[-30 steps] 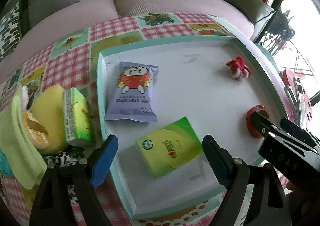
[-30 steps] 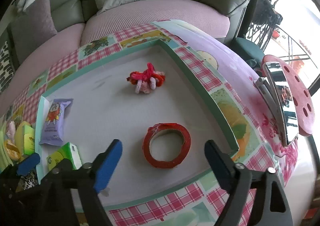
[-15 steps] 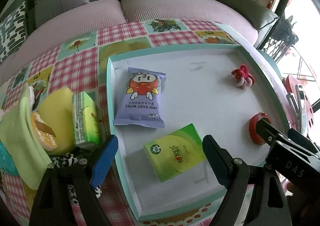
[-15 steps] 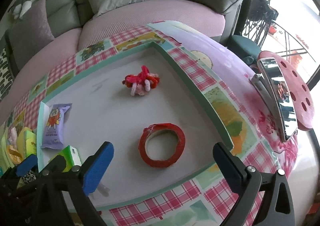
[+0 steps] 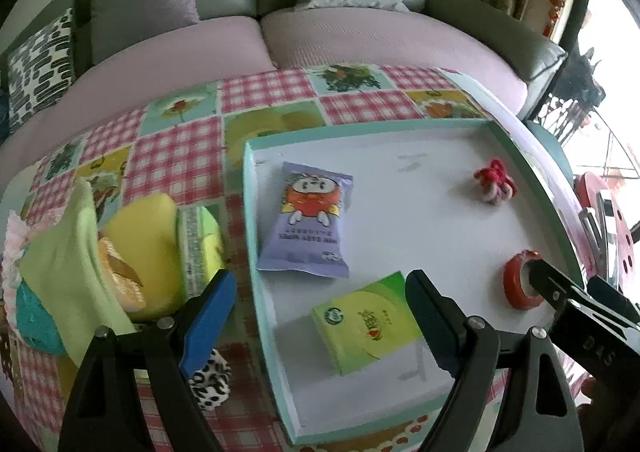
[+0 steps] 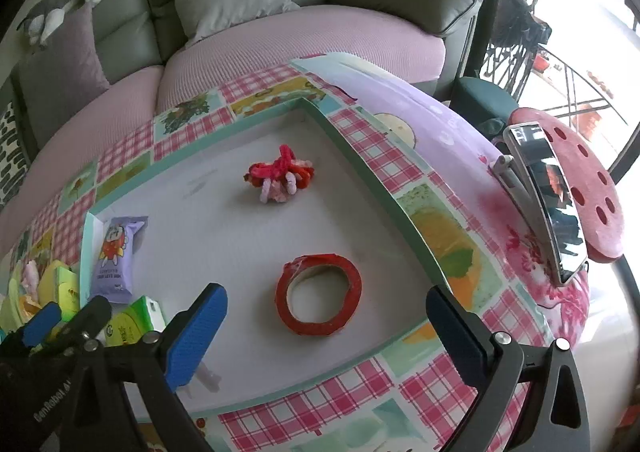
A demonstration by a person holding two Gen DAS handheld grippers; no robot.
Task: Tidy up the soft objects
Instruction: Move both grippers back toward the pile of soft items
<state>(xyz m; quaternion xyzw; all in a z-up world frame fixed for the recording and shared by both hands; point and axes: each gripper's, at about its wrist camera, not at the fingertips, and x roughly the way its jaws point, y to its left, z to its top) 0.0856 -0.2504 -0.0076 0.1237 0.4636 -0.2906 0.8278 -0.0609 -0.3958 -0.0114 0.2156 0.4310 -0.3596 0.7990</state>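
On the counter (image 5: 180,140), spread with a pink-checked patchwork cloth, a heap of soft things lay at the far left: a pale green cloth (image 5: 68,252), a yellow sponge (image 5: 148,240) and a green-and-white tissue pack stood on its edge (image 5: 198,240), all touching one another, with a leopard-print scrap (image 5: 210,384) just beside them. To the right of the heap sat a shallow white tray with a teal rim (image 5: 250,236). Inside it, from left to right, lay a purple packet of baby wipes (image 5: 308,224), a flat green tissue pack (image 5: 368,322), a knot of red and pink fuzzy yarn (image 6: 280,178) and a red roll of tape (image 6: 318,306), each well apart from the others.

The sorting seemed to be only partly done: some soft things were in the tray and others lay piled outside it. No grasp was yet under way. The next move probably called for one tool to come down squarely over a chosen item and close gently, since the packs would give under pressure.

The left tool (image 5: 320,308) hovered above the tray's near left corner, its jaws spread wide and holding nothing, with the green tissue pack just ahead between them. The right tool (image 6: 326,328) hung over the tray's near edge, also spread wide and empty, with the red roll of tape lying ahead between its fingers, untouched.
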